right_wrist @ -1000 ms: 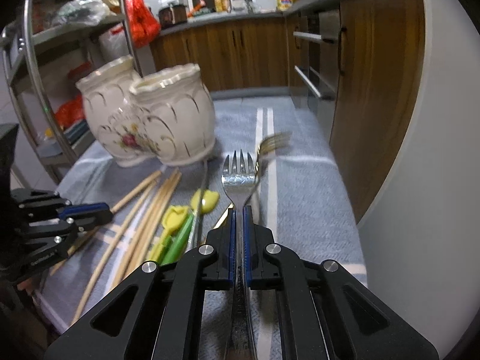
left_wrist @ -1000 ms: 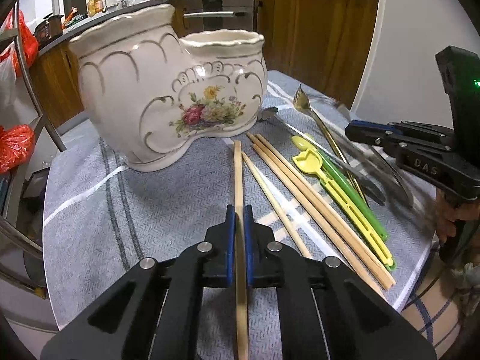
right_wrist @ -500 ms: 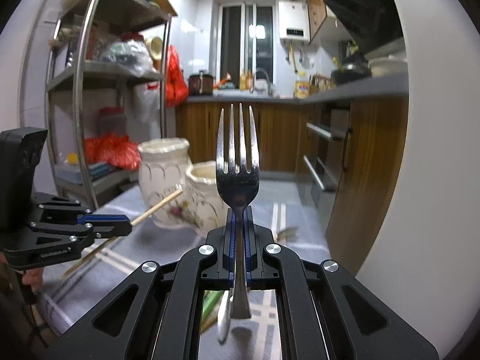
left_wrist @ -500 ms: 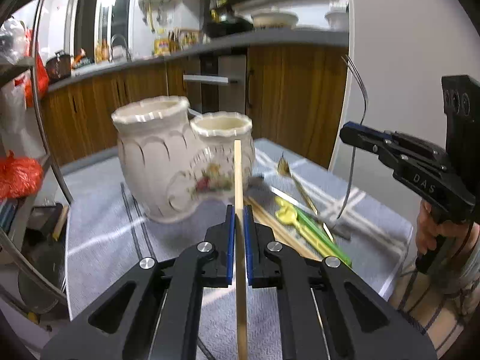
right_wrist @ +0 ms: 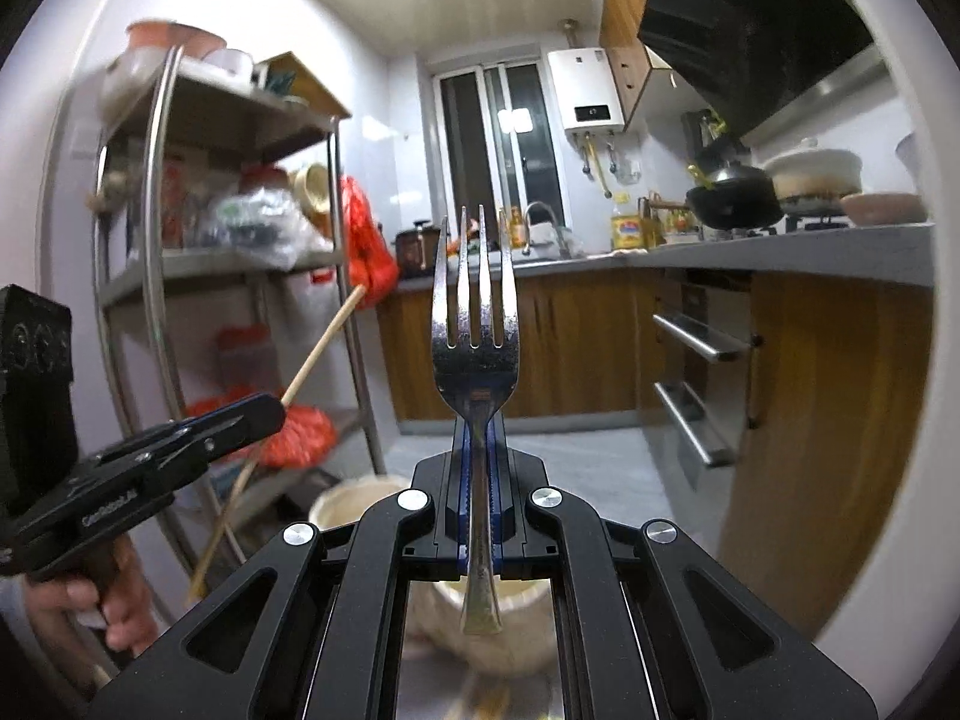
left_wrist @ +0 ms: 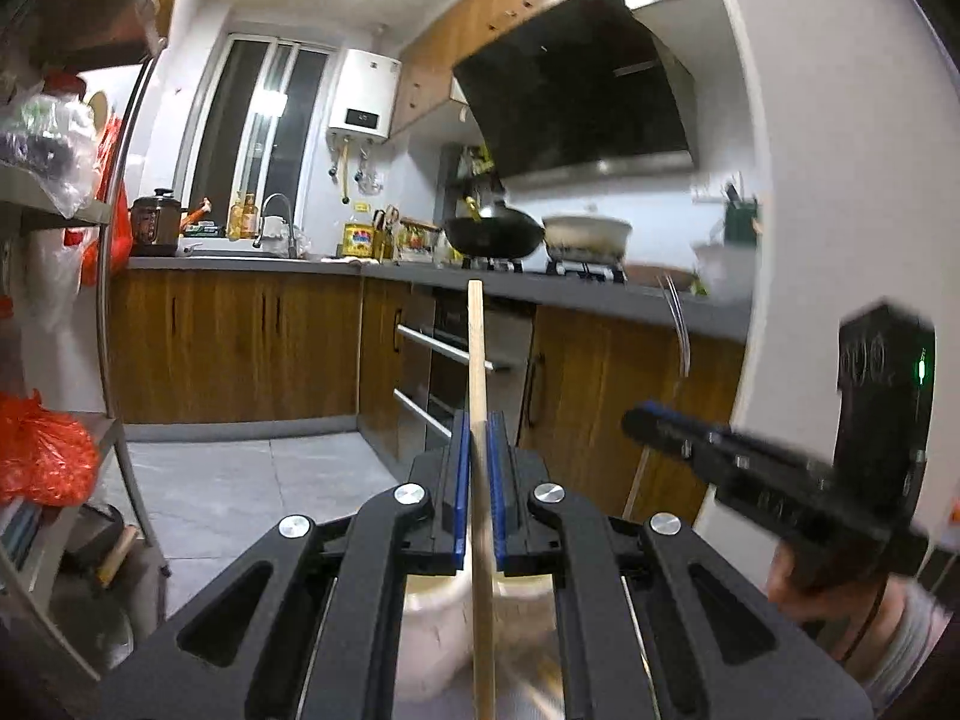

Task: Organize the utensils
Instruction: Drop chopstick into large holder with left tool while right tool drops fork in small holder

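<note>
Left tongs (left_wrist: 477, 468): clamped on chopstick (left_wrist: 477, 354), long axis upright, lower end hanging over the ceramic holder (left_wrist: 432, 636) directly below. Right tongs (right_wrist: 478, 480): clamped on fork (right_wrist: 474, 342), tines up, handle tip just above the holder's second mouth (right_wrist: 354, 501). Each utensil apparently set for a straight drop; neither inside yet.

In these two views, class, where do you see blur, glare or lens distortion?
Left wrist view: the right gripper is motion-blurred, the chopstick sharp; ceiling light glares. Right wrist view: the fork is sharp with glinting tines; the fisheye bends the rack.
</note>
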Demonstrator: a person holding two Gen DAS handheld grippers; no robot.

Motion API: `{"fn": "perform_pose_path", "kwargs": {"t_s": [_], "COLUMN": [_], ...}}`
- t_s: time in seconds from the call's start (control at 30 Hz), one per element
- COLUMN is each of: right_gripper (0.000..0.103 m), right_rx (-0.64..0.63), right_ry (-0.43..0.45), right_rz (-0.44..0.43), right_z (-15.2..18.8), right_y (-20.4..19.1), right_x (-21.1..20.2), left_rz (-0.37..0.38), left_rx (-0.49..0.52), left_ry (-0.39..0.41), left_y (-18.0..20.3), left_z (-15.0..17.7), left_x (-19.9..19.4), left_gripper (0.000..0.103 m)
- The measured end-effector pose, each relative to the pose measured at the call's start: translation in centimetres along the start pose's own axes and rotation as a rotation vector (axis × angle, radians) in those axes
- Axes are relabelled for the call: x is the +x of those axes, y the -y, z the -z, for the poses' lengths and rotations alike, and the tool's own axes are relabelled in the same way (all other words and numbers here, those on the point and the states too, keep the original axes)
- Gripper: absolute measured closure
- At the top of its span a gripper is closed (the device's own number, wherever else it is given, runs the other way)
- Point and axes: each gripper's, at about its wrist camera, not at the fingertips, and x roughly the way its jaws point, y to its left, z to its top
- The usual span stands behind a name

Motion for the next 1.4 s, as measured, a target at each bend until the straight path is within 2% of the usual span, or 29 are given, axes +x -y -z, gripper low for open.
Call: {"fn": "perform_pose_path", "kwargs": {"t_s": [0.2,0.4,0.5,0.8,0.93,1.4], "right_gripper": [0.097,0.097,0.097,0.097,0.097,0.097], "right_rx": [0.049,0.069,0.071,0.088,0.067,0.024], "right_ry": [0.011,-0.067,-0.104,-0.204,-0.238,-0.312], "right_rz": [0.003,0.004,0.009,-0.001,0.015,0.067], "right_z": [-0.1,1.7,2.5,4.6,5.1,6.6], "right_y": [1.2,2.0,2.3,2.6,2.3,1.8], "right_x": [2.9,5.1,5.7,6.7,7.0,7.9], "left_rz": [-0.024,-0.111,-0.129,-0.102,-0.129,-0.165], "left_rx": [-0.068,0.003,0.013,-0.016,-0.008,0.023], "left_ry": [0.03,0.054,0.029,-0.079,-0.128,-0.166], "left_y": [-2.4,-2.6,-3.1,-3.6,-3.5,-3.6], "left_z": [-1.6,-0.3,0.4,2.9,4.6,6.0], "left_x": [4.4,7.6,8.8,5.8,4.6,4.8], "left_gripper": [0.097,0.097,0.097,0.097,0.097,0.097]}}
